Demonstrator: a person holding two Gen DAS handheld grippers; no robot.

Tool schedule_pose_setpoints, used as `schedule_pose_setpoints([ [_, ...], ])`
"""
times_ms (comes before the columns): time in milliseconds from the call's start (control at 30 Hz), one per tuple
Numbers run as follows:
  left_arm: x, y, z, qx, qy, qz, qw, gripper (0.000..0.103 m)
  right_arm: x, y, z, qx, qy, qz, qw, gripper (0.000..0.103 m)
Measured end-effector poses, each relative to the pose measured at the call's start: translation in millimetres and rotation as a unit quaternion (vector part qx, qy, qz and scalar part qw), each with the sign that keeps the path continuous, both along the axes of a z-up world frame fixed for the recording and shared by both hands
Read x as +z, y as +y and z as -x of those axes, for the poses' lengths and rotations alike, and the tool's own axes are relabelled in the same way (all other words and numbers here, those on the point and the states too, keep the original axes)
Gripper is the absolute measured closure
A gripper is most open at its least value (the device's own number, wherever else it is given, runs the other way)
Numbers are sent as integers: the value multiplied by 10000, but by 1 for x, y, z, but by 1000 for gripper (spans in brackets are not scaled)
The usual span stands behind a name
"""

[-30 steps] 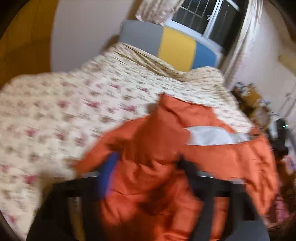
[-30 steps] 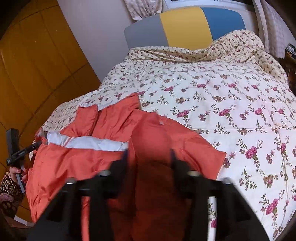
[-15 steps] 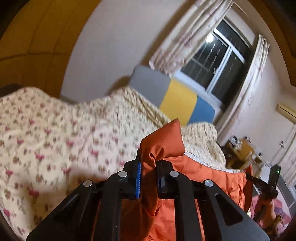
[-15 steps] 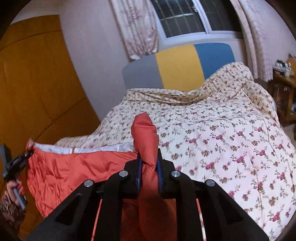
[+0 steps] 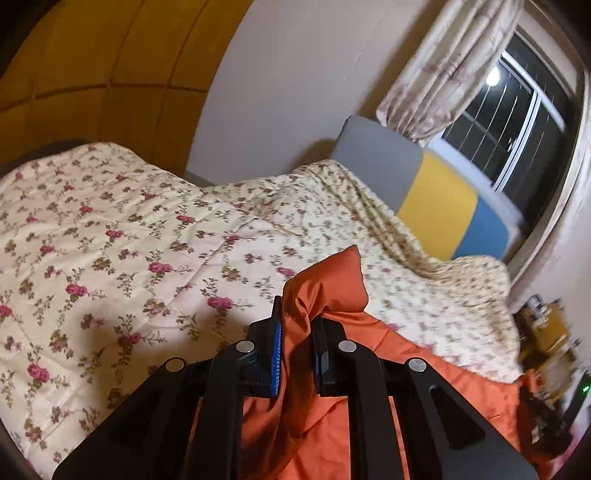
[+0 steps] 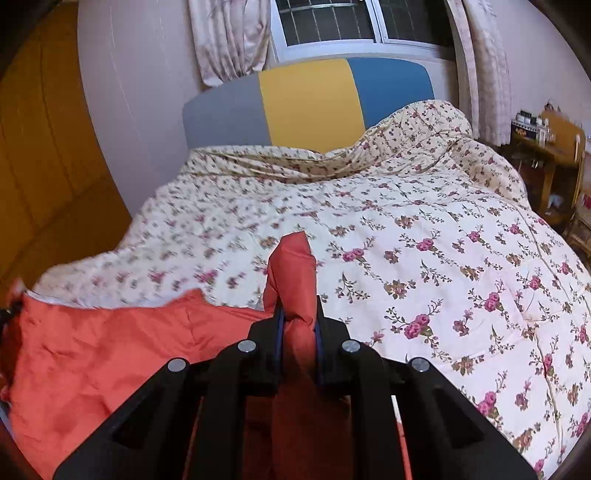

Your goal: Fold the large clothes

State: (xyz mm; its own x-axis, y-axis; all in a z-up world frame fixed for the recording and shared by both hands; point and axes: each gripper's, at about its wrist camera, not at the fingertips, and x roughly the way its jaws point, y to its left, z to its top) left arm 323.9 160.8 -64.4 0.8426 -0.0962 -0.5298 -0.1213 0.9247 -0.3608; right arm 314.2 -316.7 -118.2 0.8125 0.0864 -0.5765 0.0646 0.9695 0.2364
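Note:
An orange jacket (image 5: pixel 436 373) is held up above the floral bedspread (image 5: pixel 122 236). My left gripper (image 5: pixel 297 325) is shut on a bunched corner of the jacket, which sticks up past the fingertips. My right gripper (image 6: pixel 297 317) is shut on another bunched corner of the same jacket (image 6: pixel 110 354). In the right wrist view the rest of the jacket stretches away to the left and hangs below the gripper. Its lower part is hidden behind both grippers.
The bed with the floral bedspread (image 6: pixel 424 229) fills the middle, with a grey, yellow and blue headboard (image 6: pixel 306 99) under a curtained window (image 6: pixel 328 22). A yellow panelled wall (image 5: pixel 85 70) is on the left. A cluttered wooden desk (image 6: pixel 546 147) stands at the right.
Both grippers closed on corners of the jacket and lifted it off the bed. The views tilted up from the spread jacket toward the headboard and window.

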Motion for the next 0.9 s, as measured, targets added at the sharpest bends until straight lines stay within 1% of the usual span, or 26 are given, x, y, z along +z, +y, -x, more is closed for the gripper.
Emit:
schedule_pose_setpoints([
  [67,-12,-3,-7,69,25,-221,9997,90,-10,2,-8,-49,59,78,9999,90],
  [133,-22,-4,-13,121,76,-291,9995,90,-21,4,-17,-75,184,175,9996,89],
  [200,-33,-4,-21,141,169,-302,9993,90,-35,3,-28,-89,367,129,9992,89],
  [300,-52,-3,-33,150,386,-189,9990,90,-53,-5,-43,-132,684,-144,9975,86],
  [333,-58,-3,-37,151,454,-156,9987,90,-60,-8,-49,-199,870,-193,9958,86],
  [400,-71,-4,-44,165,690,-99,9974,90,-71,-13,-56,-186,1079,-465,9929,83],
  [433,-75,-5,-46,159,766,-72,9969,89,-75,-18,-58,-200,1125,-609,9916,83],
  [500,-83,-5,-53,122,986,-34,9950,87,-77,-22,-59,-226,1120,-713,9909,82],
  [567,-88,-5,-57,57,1134,55,9935,85,-76,-20,-57,-260,1109,-622,9915,82],
  [600,-90,-3,-58,41,1178,114,9930,82,-75,-19,-57,-274,1104,-572,9919,82],
  [667,-90,-1,-55,82,1232,150,9922,75,-73,-17,-56,-317,1099,-444,9924,77],
  [700,-87,-2,-53,114,1246,132,9921,68,-72,-16,-55,-348,1091,-399,9926,73],
  [767,-72,-3,-40,158,1103,103,9937,66,-71,-14,-54,-399,1046,-335,9931,64],
  [800,-60,-5,-27,159,859,91,9961,58,-68,-14,-51,-398,921,-332,9944,54],
  [833,-48,-8,-12,184,615,53,9979,42,-63,-13,-45,-370,716,-352,9961,50],
  [867,-33,-14,7,251,296,-16,9992,36,-58,-13,-40,-345,546,-365,9972,50],
  [900,-22,-20,24,271,-16,-53,9996,27,-48,-13,-31,-305,256,-369,9985,48],
])
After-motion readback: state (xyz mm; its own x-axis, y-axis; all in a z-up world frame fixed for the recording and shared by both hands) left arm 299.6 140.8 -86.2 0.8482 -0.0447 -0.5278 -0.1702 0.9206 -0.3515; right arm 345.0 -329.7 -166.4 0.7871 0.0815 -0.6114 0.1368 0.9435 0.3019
